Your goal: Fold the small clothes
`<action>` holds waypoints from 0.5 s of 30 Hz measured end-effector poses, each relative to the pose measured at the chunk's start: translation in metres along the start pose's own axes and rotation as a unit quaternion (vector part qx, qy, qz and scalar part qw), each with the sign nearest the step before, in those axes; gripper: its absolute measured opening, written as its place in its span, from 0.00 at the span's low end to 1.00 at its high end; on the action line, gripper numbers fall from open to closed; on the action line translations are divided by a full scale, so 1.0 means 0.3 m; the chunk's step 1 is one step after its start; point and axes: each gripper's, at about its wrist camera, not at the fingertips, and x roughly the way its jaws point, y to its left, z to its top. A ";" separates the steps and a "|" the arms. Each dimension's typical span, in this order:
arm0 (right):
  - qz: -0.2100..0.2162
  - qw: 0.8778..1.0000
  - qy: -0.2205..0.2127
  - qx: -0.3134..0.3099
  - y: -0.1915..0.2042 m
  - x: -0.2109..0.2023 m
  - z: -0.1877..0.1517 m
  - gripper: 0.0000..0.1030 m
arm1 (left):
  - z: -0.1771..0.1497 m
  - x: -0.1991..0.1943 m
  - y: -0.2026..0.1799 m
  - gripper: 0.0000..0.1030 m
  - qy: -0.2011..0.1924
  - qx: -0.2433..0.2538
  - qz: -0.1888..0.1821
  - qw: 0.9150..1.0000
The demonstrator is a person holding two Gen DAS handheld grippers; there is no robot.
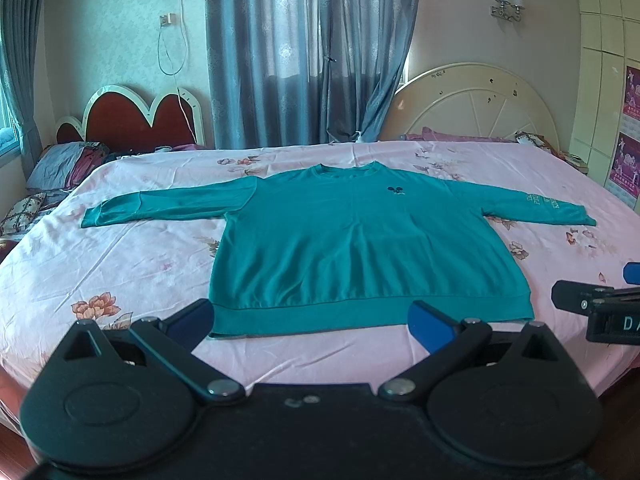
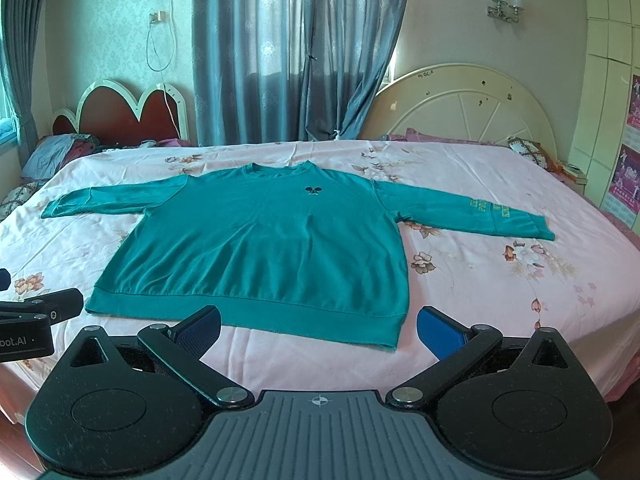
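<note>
- Teal long-sleeved knit sweatshirt (image 1: 360,248) lies flat, front up, on the pink floral-print bedsheet (image 1: 140,264), collar toward the far side and the ribbed hem toward both cameras.
- Both sleeves are stretched straight out to the sides: the plain one (image 1: 160,206) toward the red heart-shaped headboard (image 1: 132,120), the one with pale lettering (image 2: 480,210) toward the cream round headboard (image 2: 464,104).
- By these pictures no fold has been made; the garment is only spread and smoothed, so all the folding is left to do.
- The left gripper (image 1: 310,322) hovers just short of the hem, its blue-padded fingers (image 1: 430,328) spread wide with nothing between them.
- The right gripper (image 2: 320,330) hangs near the hem's right corner, its fingers (image 2: 440,332) likewise wide apart and empty.
- Each tool's black body shows at the edge of the other's view, so the two sit side by side along the near edge of the bed.
- A likely first step, as I judge it, is bringing a sleeve or one side across the body; the cloth looks soft and may wrinkle when lifted.
</note>
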 end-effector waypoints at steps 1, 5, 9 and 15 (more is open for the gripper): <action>0.000 1.000 0.000 0.000 -0.001 -0.001 0.000 1.00 | 0.000 0.000 0.000 1.00 0.000 0.000 0.000 1.000; 0.000 1.000 -0.001 0.001 0.000 -0.002 0.002 1.00 | 0.000 0.000 -0.001 1.00 0.000 0.000 0.000 1.000; 0.000 1.000 0.000 0.000 0.000 0.000 0.001 1.00 | -0.001 -0.002 0.003 1.00 0.000 0.000 0.001 1.000; -0.003 1.000 0.001 0.000 -0.001 0.003 0.005 1.00 | 0.001 0.002 0.014 1.00 0.000 0.001 -0.003 1.000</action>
